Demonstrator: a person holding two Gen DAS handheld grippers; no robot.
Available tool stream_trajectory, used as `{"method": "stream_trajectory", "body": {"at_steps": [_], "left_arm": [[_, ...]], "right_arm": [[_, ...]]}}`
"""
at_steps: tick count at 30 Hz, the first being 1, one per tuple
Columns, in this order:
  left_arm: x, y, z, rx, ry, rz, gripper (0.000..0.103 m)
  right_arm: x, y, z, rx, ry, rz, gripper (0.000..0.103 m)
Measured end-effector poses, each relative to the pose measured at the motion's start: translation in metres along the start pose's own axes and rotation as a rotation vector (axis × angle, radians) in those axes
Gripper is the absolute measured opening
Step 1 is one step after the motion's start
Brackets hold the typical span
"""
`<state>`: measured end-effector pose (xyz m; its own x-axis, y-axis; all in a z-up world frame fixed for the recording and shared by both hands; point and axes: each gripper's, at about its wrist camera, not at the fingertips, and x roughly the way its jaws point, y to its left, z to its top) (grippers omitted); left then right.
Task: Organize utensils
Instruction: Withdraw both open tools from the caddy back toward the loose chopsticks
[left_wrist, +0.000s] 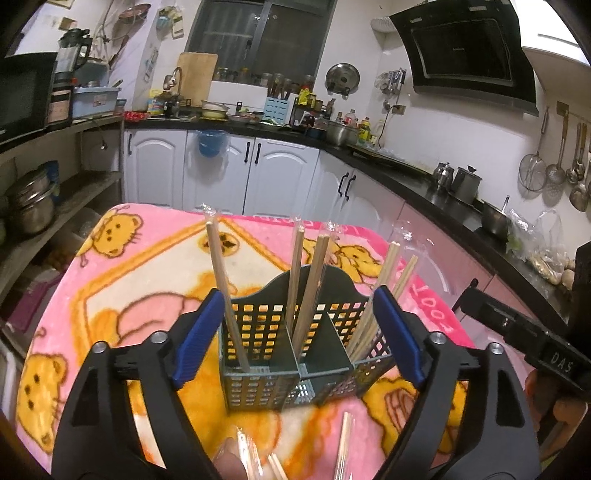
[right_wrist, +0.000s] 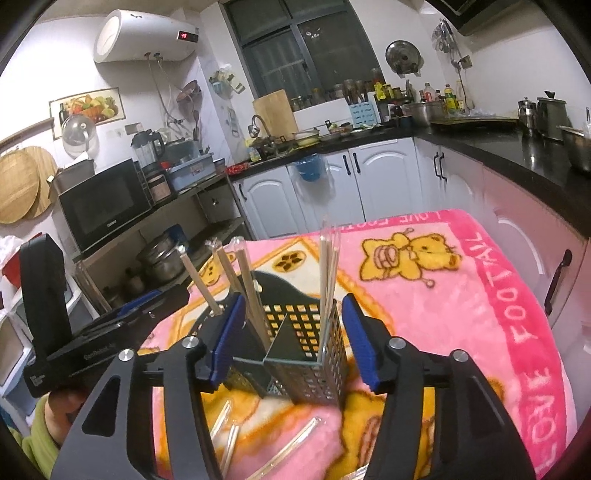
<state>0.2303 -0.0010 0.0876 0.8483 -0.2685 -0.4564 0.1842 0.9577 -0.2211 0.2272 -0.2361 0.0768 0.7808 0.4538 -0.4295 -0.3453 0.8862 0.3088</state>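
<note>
We see a dark perforated utensil caddy (left_wrist: 295, 354) standing upright on a pink cartoon-bear blanket (left_wrist: 155, 266), at the lower centre of both wrist views. It is split into compartments, and wrapped wooden chopsticks (left_wrist: 303, 284) lean in them: one pair at the left, two in the middle, several fanned at the right in the left wrist view. Our left gripper (left_wrist: 297, 339) has its blue pads spread wide, one on each side of the caddy, with a gap between pads and mesh, so it is open and holds nothing. Our right gripper (right_wrist: 291, 343) is likewise parted around the caddy's near corner and grips nothing; a tall bundle of chopsticks (right_wrist: 327, 280) rises between its pads. More wrapped chopsticks (right_wrist: 291, 443) lie flat on the blanket at the bottom of the right wrist view, in front of the caddy. White kitchen cabinets (left_wrist: 218, 166) and a black countertop (right_wrist: 517, 147) fill the upper half behind.
</note>
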Motion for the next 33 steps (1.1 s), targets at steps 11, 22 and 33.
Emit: {"method": "stream_trajectory", "body": {"at_steps": [11, 22, 33], "left_arm": [[-0.011, 0.001, -0.012, 0.004, 0.011, -0.003, 0.092], [-0.019, 0.009, -0.025, -0.016, 0.024, 0.006, 0.092], [-0.029, 0.019, -0.036, -0.045, 0.036, 0.023, 0.092]], "right_arm": [[-0.001, 0.003, -0.023, 0.0, 0.054, -0.005, 0.059], [-0.002, 0.009, -0.039, -0.027, 0.089, -0.011, 0.063], [-0.004, 0.013, -0.048, -0.058, 0.112, -0.015, 0.064]]}}
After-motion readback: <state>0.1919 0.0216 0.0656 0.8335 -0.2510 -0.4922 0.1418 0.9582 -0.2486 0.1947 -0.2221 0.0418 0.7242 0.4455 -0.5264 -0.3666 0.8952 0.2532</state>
